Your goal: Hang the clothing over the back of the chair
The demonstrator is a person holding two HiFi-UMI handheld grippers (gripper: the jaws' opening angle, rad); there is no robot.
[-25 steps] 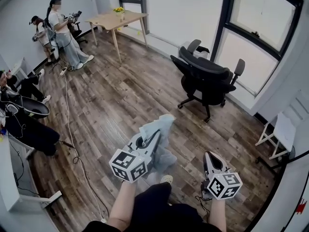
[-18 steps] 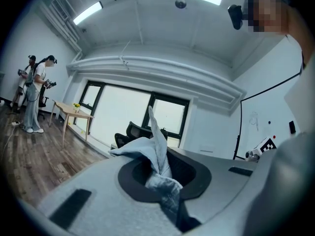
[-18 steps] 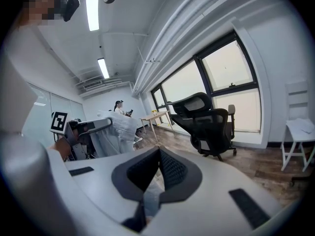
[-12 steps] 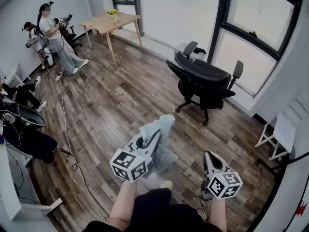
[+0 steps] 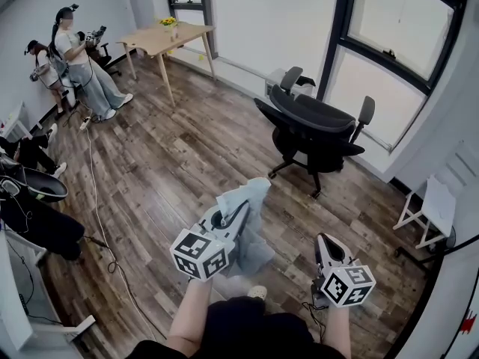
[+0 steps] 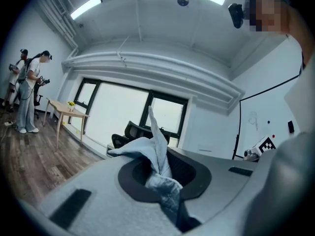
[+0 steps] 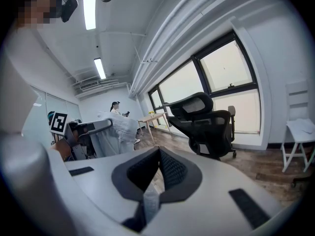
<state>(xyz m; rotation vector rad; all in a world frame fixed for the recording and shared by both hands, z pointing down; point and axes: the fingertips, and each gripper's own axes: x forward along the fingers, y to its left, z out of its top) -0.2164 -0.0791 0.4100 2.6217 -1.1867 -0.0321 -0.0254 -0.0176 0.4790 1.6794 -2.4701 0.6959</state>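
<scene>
The clothing [image 5: 255,194], a pale grey-blue garment, is bunched into a wad and pinched by the left gripper [image 5: 239,214]. The gripper's jaws are pressed onto a narrow twist of the fabric, and the rest spills over its nose and hangs toward the floor [image 5: 172,155]. It is nowhere near its goal and is carried in the air well apart from the chair.

At 9 o'clock of that gripper, a cable [image 5: 97,193] snakes across the floor. It lies off the straight line ahead, but a sideways step could catch it.

The grip itself looks like the main risk. Only a thin fold sits between the jaws, so a swing or snag may pull the garment free. The hanging end also dangles just above the person's shoe [image 5: 258,293], where it could be trodden on.

The chair [image 5: 314,122] stands at 1 o'clock by the window, on a wheeled base [image 5: 299,172]. A push from the gripper or the weight of the cloth may roll or swivel it. A garment laid on as a wad rather than spread out is likely to slide off the curved back.

The right gripper [image 5: 327,244], at 4 o'clock of the left one, has its jaws pressed together with no cloth in them. With no second hold, nothing opens the fabric out.

A white folding stand [image 5: 430,204] at 2 o'clock of it narrows the room on that side.
</scene>
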